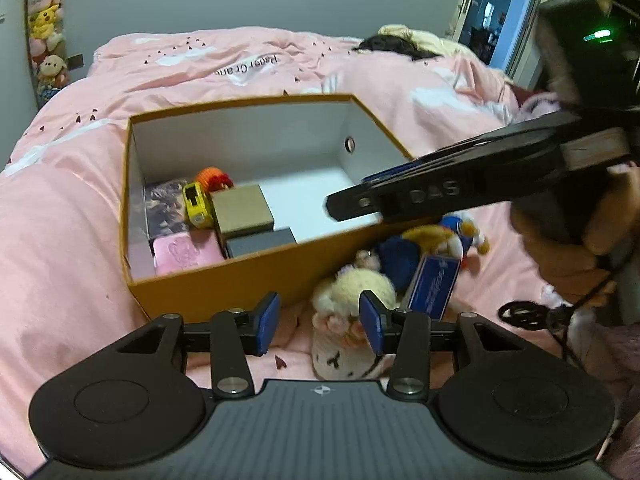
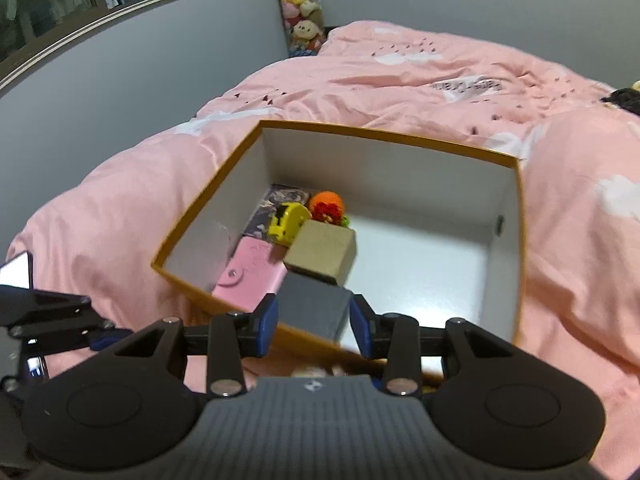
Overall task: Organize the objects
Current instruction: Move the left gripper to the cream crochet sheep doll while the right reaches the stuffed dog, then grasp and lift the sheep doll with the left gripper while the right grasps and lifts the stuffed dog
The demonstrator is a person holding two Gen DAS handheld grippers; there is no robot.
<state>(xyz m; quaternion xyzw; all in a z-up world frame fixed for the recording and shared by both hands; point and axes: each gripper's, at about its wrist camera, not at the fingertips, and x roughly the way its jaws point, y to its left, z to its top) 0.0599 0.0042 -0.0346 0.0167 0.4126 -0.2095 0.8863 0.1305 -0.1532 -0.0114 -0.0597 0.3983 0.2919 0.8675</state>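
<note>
Right tool [image 2: 313, 330] parted above grey box [image 2: 312, 308], empty. Left tool [image 1: 318, 322] wide over plush toy [image 1: 352, 320]: soft, light, squashy; pinch body midway, drop into orange box [image 1: 248, 280].

black rigs, blue pads, bare skin

the left gripper [image 1: 318, 322] is matte black: a ribbed grey-black centre plate with a small white emblem, two round domed discs at its sides, and silver screws on the linkage arms. its fingers [image 1: 267, 322] carry blue pads. the right gripper [image 2: 313, 330] matches it. seen from the left wrist view, its side bears raised letters "das", a green light glows on its housing, a black cable trails below, and the right hand [image 1: 576, 248] shows bare skin.
</note>
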